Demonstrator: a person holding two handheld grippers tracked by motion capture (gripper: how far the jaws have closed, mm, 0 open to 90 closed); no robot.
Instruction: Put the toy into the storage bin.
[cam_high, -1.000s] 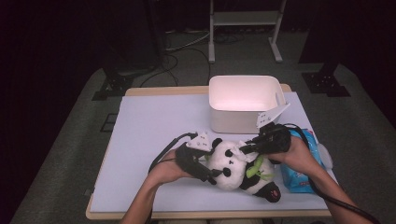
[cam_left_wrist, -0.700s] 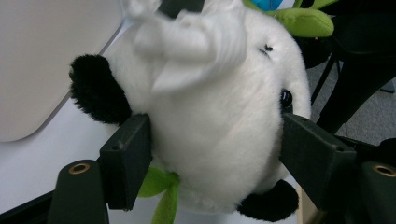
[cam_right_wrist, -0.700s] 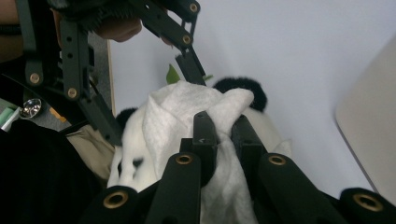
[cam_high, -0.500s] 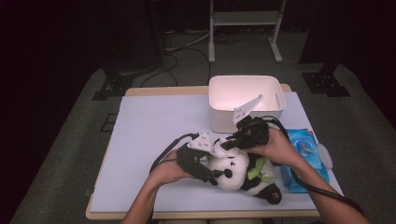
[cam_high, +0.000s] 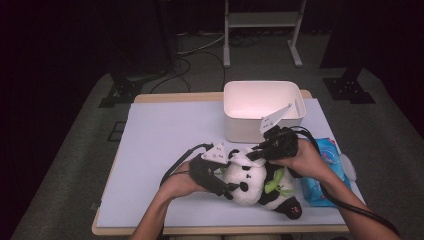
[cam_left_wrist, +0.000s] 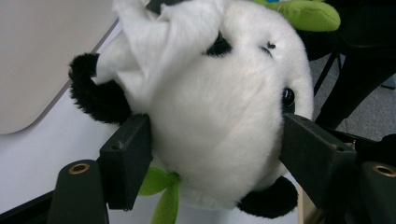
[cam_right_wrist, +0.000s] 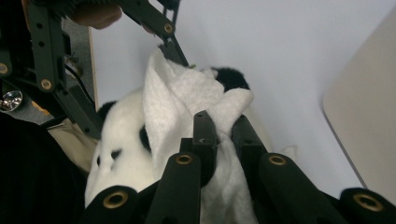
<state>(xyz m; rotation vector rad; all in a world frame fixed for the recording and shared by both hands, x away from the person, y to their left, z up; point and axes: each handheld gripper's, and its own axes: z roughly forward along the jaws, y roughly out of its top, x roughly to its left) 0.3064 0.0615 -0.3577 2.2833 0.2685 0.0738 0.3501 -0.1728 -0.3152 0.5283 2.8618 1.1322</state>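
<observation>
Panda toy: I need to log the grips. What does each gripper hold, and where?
The left gripper clamps the panda toy by its head. The right gripper pinches a white wipe draped on that head.

Your right hand (cam_high: 305, 159) covers part of the blue pack (cam_high: 325, 170); the panda (cam_left_wrist: 224, 116) runs past the left gripper view's top edge.

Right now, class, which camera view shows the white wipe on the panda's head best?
The right gripper view: the white wipe fills its middle, pinched in the right tongs. The left gripper view shows it crumpled atop the panda, which the left tongs clamp. In the high view it is a small patch.
</observation>
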